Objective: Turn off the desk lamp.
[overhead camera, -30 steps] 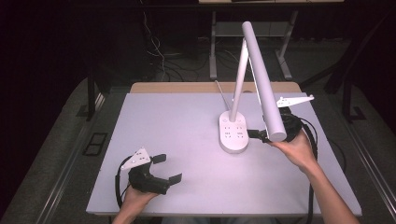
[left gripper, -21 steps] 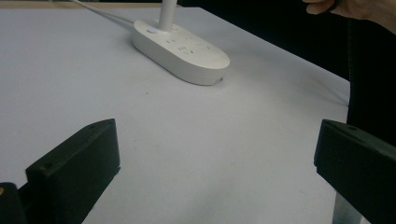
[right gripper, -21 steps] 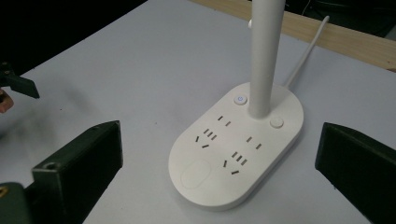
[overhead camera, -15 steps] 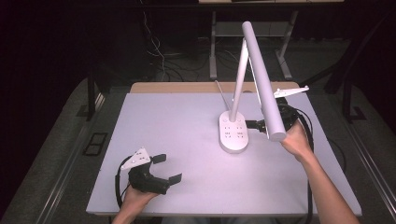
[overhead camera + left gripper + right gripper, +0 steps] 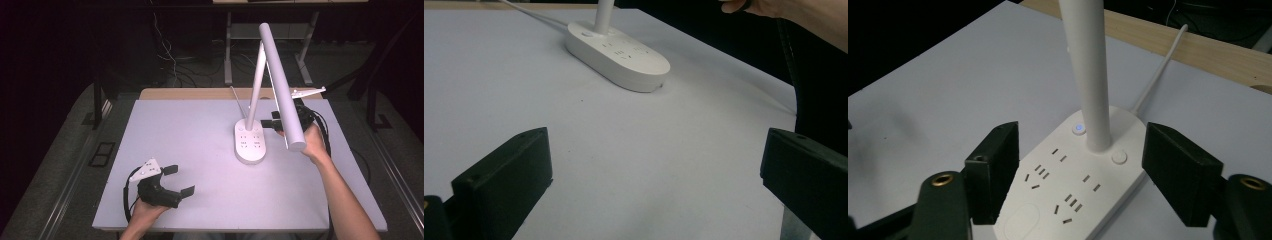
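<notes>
No words, brand names, numbers or signs can be read anywhere. The white oval plastic lamp base, low and centre in the right gripper view, bears plain socket slots and two small round buttons without lettering; one of these, left of the stem, glows blue.

One lamp, two grippers, one counter.
A single white desk lamp stands on the one counter, its base carrying four socket groups and two round buttons, one lit blue. Two hand-held grippers are present, left gripper and right gripper, each with two black fingers.
</notes>
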{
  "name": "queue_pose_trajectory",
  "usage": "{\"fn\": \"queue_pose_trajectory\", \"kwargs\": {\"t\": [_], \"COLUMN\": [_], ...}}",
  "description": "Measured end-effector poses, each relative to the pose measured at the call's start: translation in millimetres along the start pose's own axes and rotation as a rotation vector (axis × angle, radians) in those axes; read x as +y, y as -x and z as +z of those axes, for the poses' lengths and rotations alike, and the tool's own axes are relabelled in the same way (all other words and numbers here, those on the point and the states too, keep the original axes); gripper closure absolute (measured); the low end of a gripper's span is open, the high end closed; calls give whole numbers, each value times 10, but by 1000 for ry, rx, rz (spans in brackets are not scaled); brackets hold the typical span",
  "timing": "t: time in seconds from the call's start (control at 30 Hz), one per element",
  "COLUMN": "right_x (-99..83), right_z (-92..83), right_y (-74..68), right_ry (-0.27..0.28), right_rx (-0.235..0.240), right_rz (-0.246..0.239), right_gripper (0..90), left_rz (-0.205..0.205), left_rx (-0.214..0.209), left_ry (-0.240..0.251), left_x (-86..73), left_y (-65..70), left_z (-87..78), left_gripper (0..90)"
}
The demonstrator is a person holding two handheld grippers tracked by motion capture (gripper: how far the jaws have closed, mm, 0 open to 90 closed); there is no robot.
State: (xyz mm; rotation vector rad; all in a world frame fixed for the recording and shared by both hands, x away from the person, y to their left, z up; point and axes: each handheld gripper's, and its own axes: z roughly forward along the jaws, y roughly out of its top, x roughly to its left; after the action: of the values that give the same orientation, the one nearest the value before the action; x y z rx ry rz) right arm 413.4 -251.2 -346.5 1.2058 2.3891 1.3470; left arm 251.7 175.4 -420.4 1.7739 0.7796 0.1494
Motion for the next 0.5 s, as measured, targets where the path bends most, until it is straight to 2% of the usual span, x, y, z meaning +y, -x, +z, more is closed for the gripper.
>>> {"fn": "queue_pose_trajectory", "kwargs": {"t": [0.2,0.5], "right_x": [9,-36], "right_z": [138,335], "right_y": [88,187], "right_ry": [-24,-33], "right_rx": [5,2], "right_rz": [15,39], "right_gripper": [452,598], "left_rz": [-1,-4], "left_rx": [0,2], "left_ry": [0,6], "left_x": [1,0], "left_y": [-3,-21], "left_z": [-2,-27], "left_gripper": [0,0]}}
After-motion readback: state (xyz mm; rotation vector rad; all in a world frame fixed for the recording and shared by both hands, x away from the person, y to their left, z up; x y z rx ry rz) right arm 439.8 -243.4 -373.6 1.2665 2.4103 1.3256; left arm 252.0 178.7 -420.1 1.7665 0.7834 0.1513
